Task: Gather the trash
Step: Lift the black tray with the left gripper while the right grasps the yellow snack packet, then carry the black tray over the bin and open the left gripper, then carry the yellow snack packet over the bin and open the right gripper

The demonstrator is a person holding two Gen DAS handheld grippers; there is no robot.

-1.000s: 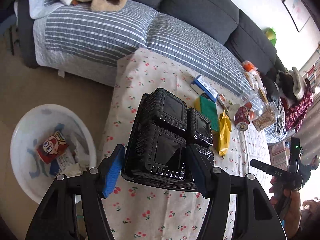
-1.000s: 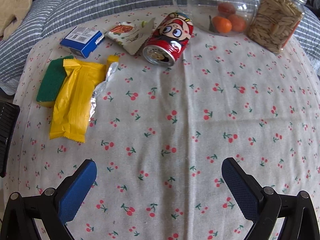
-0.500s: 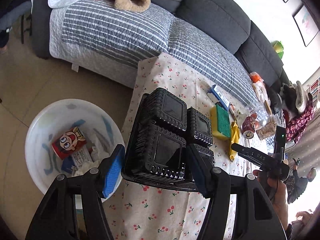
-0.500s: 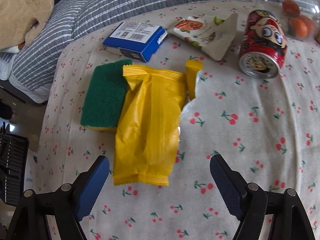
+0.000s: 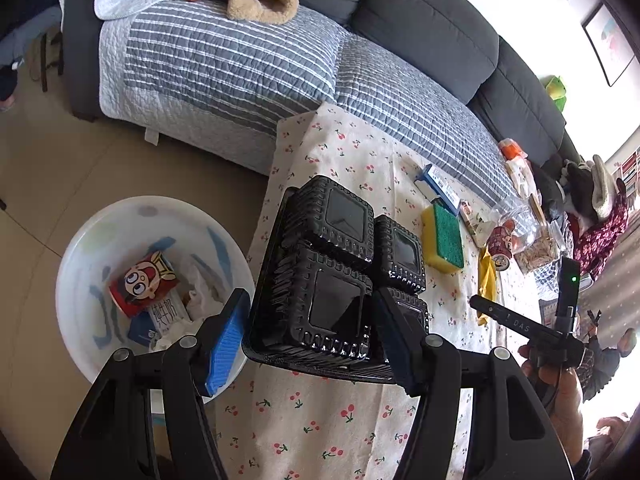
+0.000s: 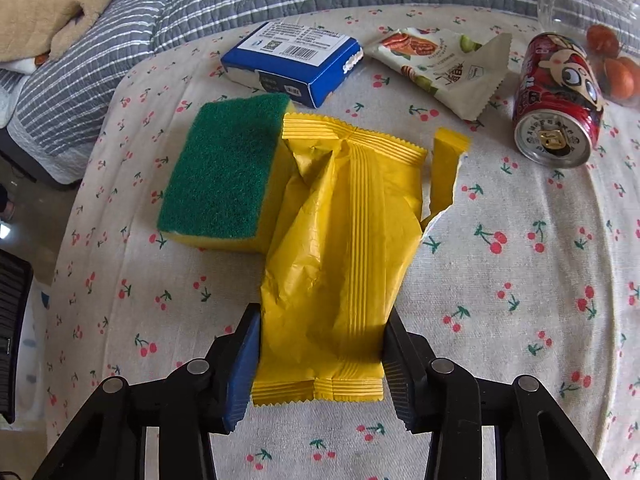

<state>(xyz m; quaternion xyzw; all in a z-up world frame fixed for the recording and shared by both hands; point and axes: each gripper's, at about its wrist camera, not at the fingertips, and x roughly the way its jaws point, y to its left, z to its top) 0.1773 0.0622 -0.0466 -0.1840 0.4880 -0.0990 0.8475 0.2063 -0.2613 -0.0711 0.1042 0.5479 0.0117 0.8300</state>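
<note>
Here the right gripper (image 6: 320, 364) has just been closing its fingers (image 6: 240, 376) on the near end of the yellow wrapper (image 6: 340, 232), which lies on the desk (image 6: 520, 300) beside the sponge (image 6: 228, 172). It looks light, crinkly and slippery, so a grip across its sealed end seems best. The left gripper (image 5: 312, 344) is clamped on the black tray (image 5: 332, 272).

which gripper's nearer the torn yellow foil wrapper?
Right. The right gripper has just closed its jaws around the torn yellow foil wrapper. The left gripper holds a black plastic tray at the table's end.

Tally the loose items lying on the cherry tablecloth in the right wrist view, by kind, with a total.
Wrappers: 2, yellow wrapper and white snack wrapper
Cans: 1, red can
Sponges: 1, green sponge
Boxes: 1, blue box
Total: 5
</note>
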